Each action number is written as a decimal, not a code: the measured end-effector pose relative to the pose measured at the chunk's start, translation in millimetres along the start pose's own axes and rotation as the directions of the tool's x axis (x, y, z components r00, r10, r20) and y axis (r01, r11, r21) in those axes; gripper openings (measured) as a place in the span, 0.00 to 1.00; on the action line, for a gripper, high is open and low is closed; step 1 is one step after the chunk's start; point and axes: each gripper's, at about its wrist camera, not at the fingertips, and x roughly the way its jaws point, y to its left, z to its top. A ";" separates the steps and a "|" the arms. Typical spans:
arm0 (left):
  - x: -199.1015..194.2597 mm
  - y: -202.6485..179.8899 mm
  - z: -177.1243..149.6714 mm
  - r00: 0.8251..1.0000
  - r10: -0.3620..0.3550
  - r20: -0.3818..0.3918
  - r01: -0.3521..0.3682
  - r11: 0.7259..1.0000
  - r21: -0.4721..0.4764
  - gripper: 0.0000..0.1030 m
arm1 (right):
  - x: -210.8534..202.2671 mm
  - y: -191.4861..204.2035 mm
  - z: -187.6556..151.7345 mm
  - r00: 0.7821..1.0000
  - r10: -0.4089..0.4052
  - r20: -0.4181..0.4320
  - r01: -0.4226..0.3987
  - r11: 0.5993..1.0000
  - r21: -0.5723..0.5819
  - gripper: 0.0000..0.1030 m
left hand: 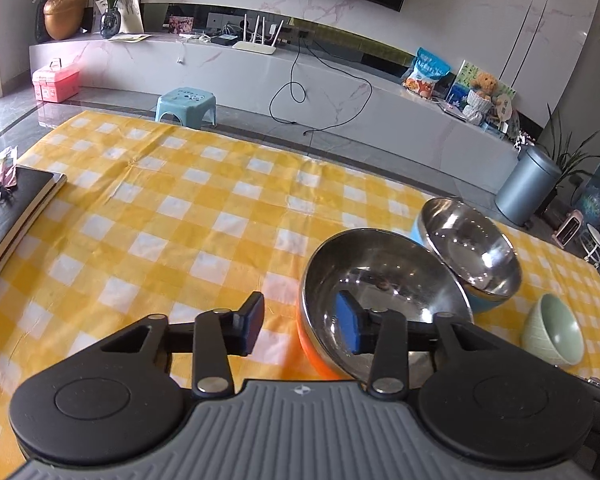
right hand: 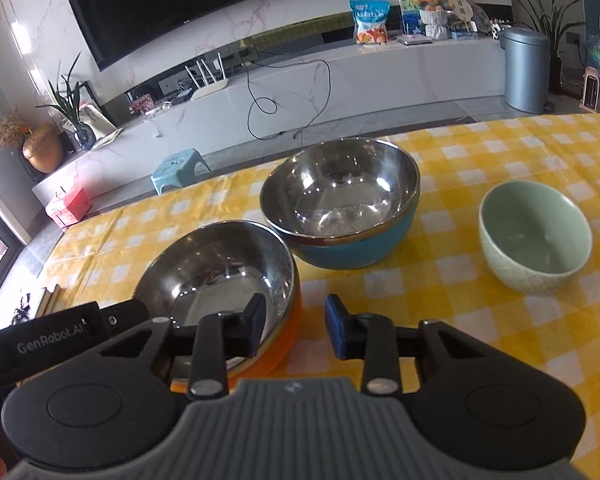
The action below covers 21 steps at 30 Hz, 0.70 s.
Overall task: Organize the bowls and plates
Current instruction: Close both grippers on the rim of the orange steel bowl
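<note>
Three bowls stand on the yellow checked tablecloth [left hand: 180, 216]. A steel bowl with an orange outside [left hand: 384, 288] [right hand: 220, 276] is nearest. Behind it is a steel bowl with a blue outside [left hand: 472, 252] [right hand: 340, 204]. A pale green ceramic bowl [left hand: 556, 332] [right hand: 536, 236] stands to the right. My left gripper [left hand: 300, 328] is open, its jaws astride the orange bowl's left rim, one finger inside the bowl. My right gripper [right hand: 296, 328] is open, its jaws astride the same bowl's right rim. Neither is closed on it.
A dark notebook [left hand: 8, 216] lies at the table's left edge. Beyond the far table edge are a blue stool [left hand: 186, 106], a grey bin [left hand: 528, 188] and a long white TV bench [left hand: 260, 68].
</note>
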 end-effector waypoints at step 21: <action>6.7 -4.6 0.5 1.000 -0.013 -0.010 0.013 1.000 0.011 0.08 | 14.2 8.0 -2.9 0.999 -0.017 -0.028 0.018 1.000 0.011 0.13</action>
